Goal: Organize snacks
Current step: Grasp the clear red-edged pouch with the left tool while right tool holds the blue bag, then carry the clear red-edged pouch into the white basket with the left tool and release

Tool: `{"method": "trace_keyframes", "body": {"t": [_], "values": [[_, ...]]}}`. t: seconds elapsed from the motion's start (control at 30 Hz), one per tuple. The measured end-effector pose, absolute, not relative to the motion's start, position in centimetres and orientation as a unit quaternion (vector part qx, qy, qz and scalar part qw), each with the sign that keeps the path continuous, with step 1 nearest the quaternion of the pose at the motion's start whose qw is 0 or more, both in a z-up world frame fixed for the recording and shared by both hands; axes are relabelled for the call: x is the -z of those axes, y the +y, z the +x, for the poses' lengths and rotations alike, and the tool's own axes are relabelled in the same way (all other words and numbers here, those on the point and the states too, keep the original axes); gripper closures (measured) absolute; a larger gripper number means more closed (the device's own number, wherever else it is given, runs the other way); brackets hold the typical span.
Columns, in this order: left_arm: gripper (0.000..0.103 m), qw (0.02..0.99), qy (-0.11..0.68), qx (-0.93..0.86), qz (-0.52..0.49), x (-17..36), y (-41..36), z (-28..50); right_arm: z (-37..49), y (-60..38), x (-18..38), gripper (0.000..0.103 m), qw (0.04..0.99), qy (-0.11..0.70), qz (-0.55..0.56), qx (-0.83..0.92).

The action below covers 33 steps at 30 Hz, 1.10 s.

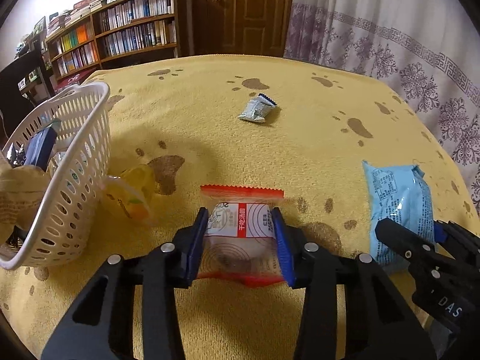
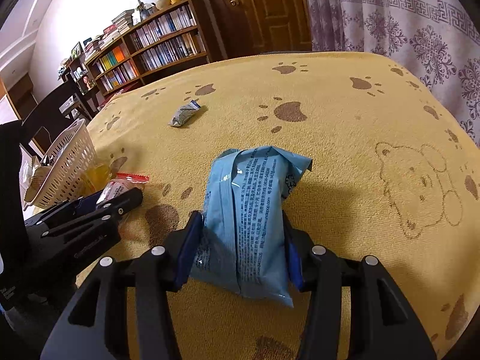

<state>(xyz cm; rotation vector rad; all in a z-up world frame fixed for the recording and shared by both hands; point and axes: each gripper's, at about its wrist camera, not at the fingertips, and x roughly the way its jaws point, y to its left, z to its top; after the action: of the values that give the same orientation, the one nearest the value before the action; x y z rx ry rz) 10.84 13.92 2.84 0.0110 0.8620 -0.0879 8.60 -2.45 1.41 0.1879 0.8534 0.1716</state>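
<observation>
On yellow towel [image 1: 300, 156]: four loose snacks; left gripper [image 1: 241, 240] clamps red packet [image 1: 240, 225], right gripper [image 2: 240, 249] blue pack [image 2: 249, 210].

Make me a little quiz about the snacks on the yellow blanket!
1. True or false: the white basket already has snacks inside it.
2. Which packet sits between the fingers of the right gripper? A) the light blue packet B) the small grey packet C) a green packet
3. Fill in: the left gripper has the ____-edged packet between its fingers.

Key: 1 true; 2 A; 3 red
</observation>
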Motion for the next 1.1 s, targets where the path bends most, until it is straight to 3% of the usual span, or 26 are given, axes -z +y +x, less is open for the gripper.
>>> {"method": "trace_keyframes", "body": {"t": [1.1], "values": [[0.062,0.952,0.306,0.031,0.005,-9.8,15.6,6.0,8.1,-2.5,-1.9,0.056,0.906,0.402,0.095,-0.090]]}}
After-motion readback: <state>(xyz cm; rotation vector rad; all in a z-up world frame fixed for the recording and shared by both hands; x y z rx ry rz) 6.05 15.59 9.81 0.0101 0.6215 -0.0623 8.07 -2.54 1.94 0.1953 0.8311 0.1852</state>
